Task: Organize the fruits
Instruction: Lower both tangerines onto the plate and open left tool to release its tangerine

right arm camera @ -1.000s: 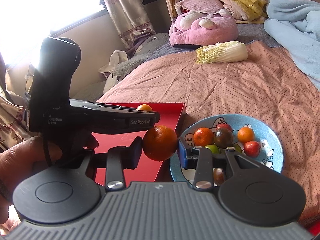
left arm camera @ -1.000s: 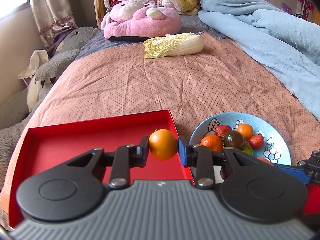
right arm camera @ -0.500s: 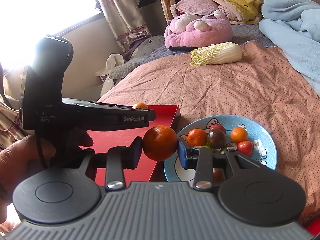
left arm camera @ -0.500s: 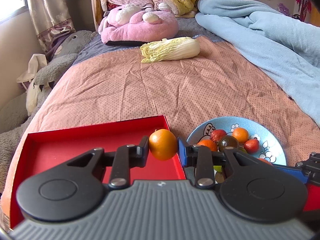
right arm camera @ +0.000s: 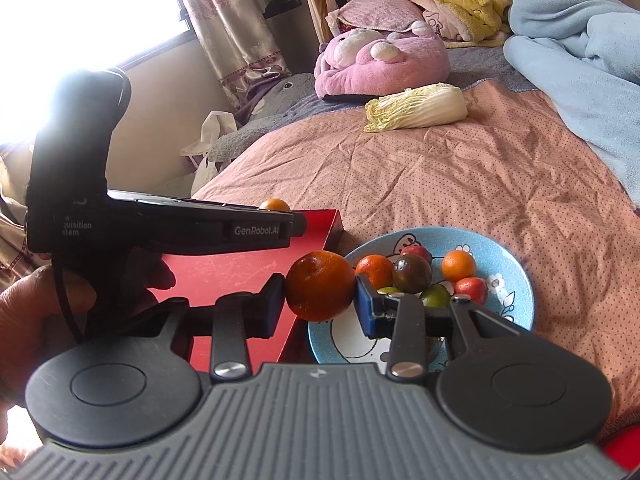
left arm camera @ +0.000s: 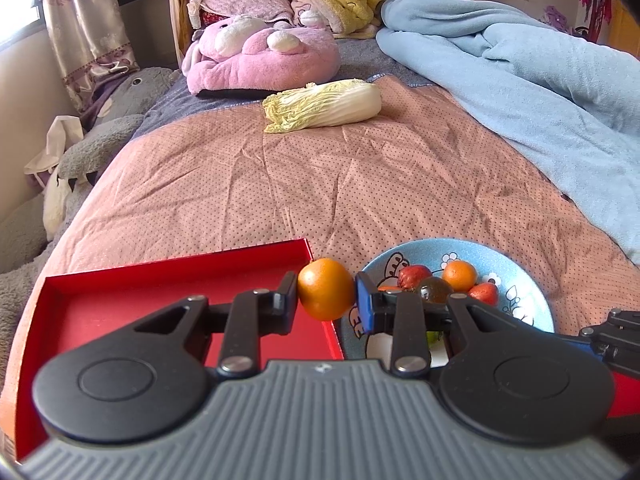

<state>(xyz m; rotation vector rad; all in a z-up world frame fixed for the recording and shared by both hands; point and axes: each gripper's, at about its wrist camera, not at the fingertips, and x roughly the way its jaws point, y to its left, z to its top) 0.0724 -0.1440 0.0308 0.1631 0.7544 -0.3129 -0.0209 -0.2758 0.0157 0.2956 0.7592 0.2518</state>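
Pink dotted bedspread (left arm camera: 360,184) across both views, with a napa cabbage (left arm camera: 322,106) lying well beyond the work area, a pink plush cushion (left arm camera: 260,60) behind it, a crumpled light-blue blanket (left arm camera: 540,92) along the right side and a grey plush toy (left arm camera: 108,140) off the left edge. Nothing between the fruit and the containers.

Near at hand: a red tray (left arm camera: 120,304) on the left, bare inside as far as visible, and just beside it on the right a blue patterned plate (left arm camera: 520,292) holding small oranges, reddish fruits, a dark round fruit and something green.

From the left wrist view: most of the tray floor, and only a sliver of the right gripper at the lower right edge. From the right wrist view: the plate's contents far more plainly, including a lime-green fruit (right arm camera: 436,296) mostly hidden in the other view; also the left gripper's black body seen side-on over the tray, a hand (right arm camera: 40,312) around its handle, and the top of its orange peeking above it.

Left gripper (left arm camera: 326,296): jaws narrowly parted, pads pressed on both sides of a small orange (left arm camera: 326,294), held over the tray's right corner. Right gripper (right arm camera: 320,288): jaws a little wider, clamped on a darker orange (right arm camera: 320,286), above the gap between tray edge and plate rim.
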